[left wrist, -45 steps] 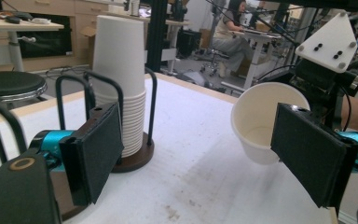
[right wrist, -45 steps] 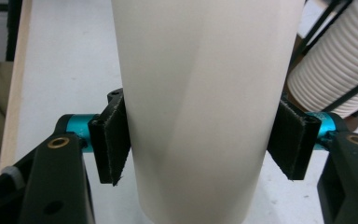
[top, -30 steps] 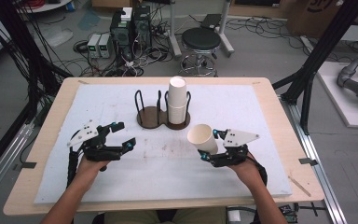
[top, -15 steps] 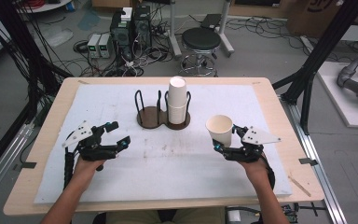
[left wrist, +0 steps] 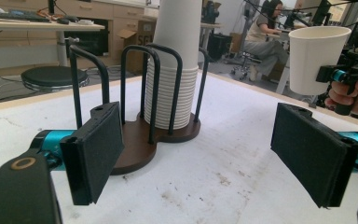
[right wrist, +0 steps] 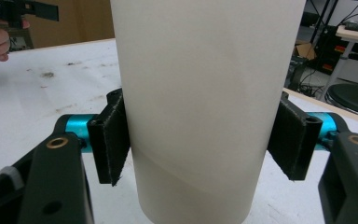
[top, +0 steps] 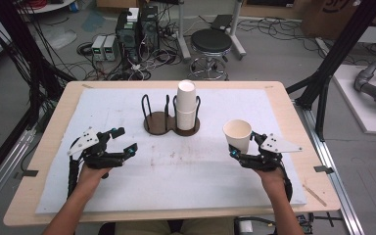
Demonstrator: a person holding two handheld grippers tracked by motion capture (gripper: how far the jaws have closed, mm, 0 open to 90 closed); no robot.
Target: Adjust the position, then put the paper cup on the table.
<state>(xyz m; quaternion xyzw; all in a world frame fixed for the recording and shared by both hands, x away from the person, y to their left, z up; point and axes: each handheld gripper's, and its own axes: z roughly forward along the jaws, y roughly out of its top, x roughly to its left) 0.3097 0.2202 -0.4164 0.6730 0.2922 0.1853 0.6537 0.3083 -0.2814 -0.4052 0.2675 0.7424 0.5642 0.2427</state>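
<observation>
My right gripper (top: pixel 244 145) is shut on a white paper cup (top: pixel 237 134), which it holds upright, mouth up, just above the right part of the white mat. In the right gripper view the cup (right wrist: pixel 200 102) stands between the two black pads (right wrist: pixel 112 140), and both press on its wall. A tall stack of the same cups (top: pixel 186 105) sits in the right ring of a dark wire cup holder (top: pixel 159 123) at the middle back. My left gripper (top: pixel 126 140) hovers open over the left of the mat, its jaws wide apart (left wrist: pixel 198 154) and aimed at the holder (left wrist: pixel 135 149).
The holder's left ring (top: pixel 154 110) has no cups in it. A white mat (top: pixel 176 171) covers most of the wooden table (top: pixel 49 142). Beyond the table's far edge stand a stool (top: pixel 210 41), electronics boxes and cables on the floor.
My right gripper has carried the cup to the right and turned it from tilted to upright. The left gripper has shifted only slightly to the left.
</observation>
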